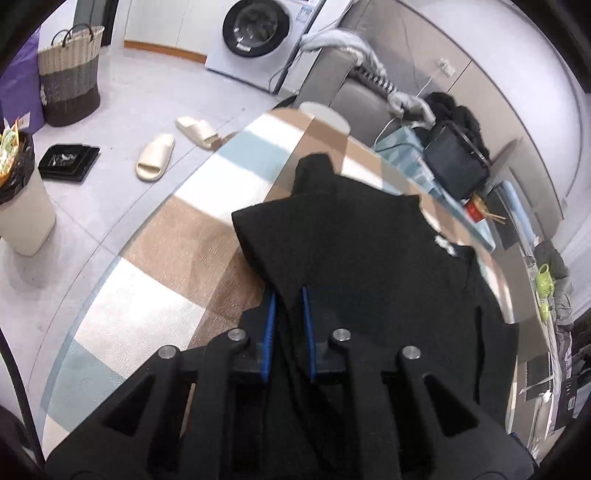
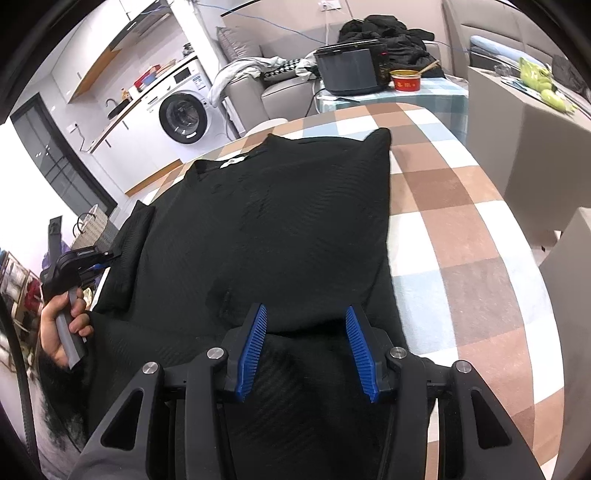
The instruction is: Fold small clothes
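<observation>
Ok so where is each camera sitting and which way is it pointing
Left wrist: rides the left claw, looking along the checked table toward the washing machine; its blue pads pinch the black garment.
Right wrist: rides the open right claw over the garment's near edge; the person's left hand shows.
Shared: garment, table, washing machine.

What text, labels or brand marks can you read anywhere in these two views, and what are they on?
None can be read outright.
White neck label on the black garment: too small.
Blue sticker on the washing machine: blurred.
Gold marks on the red tin: illegible.
Red display on the black appliance: only a glow.
</observation>
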{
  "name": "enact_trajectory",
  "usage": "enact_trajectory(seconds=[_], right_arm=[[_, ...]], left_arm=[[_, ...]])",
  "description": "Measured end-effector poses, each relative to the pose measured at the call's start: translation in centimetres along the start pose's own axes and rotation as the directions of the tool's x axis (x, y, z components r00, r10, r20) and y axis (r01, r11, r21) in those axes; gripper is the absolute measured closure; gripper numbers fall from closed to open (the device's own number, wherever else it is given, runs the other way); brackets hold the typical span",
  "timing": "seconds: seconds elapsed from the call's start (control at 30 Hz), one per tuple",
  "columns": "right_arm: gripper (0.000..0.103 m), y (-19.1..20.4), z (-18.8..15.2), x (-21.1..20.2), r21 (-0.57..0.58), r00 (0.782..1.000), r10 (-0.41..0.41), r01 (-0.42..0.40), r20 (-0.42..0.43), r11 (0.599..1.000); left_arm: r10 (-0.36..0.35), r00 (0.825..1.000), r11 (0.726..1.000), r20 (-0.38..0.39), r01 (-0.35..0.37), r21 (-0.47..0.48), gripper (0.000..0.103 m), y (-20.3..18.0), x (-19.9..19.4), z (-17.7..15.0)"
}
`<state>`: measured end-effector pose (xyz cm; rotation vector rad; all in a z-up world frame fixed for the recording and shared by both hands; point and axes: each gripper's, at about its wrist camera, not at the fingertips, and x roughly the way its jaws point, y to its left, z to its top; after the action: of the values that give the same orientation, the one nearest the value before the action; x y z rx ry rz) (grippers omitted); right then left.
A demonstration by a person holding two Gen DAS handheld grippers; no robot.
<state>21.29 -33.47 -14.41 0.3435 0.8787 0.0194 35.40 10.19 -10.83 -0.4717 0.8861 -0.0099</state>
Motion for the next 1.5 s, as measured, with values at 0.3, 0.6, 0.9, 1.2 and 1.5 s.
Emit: enact_trajectory(seconds=[0.3,0.6,0.9,1.2,1.5], right_arm=[[0.057,-0.4,0.2,-1.0,0.020,1.000,-0.012,0.012,0.024,1.000],[0.057,-1.3,-0.2,-1.6,0.037,0.999,-0.036,0.036,0.018,0.999],[0.035,-1.0,0.0,-2.1,0.023,0.999,-0.046,0.046,0.023,0.999],[0.032,-2.2,-0.7,-1.9,0.010,0.998,-0.035,0.036,-0.050,0.999],[0.032,-2.4,-2.6,-2.6,-0.055,0.998,-0.009,0.006,-0.064,0.998]], left_arm=[[-0.101,0.995,0.977,-0.016,0.102,0.188,0.093,-8.6,-3.3,0.3],[-0.178,0.978,0.965,-0.105,0.194,0.178,0.075,-10.5,-2.4,-1.4],[-0.129,0.983,0.971,-0.131,0.152,0.187,0.063,-9.2,-3.3,-3.5],[-0.051,0.998,0.983,-0.034,0.057,0.173,0.016,-3.4,-10.5,-6.5],[0.071,0.997,0.981,0.004,-0.071,0.179,0.001,3.6,-15.8,-10.5]])
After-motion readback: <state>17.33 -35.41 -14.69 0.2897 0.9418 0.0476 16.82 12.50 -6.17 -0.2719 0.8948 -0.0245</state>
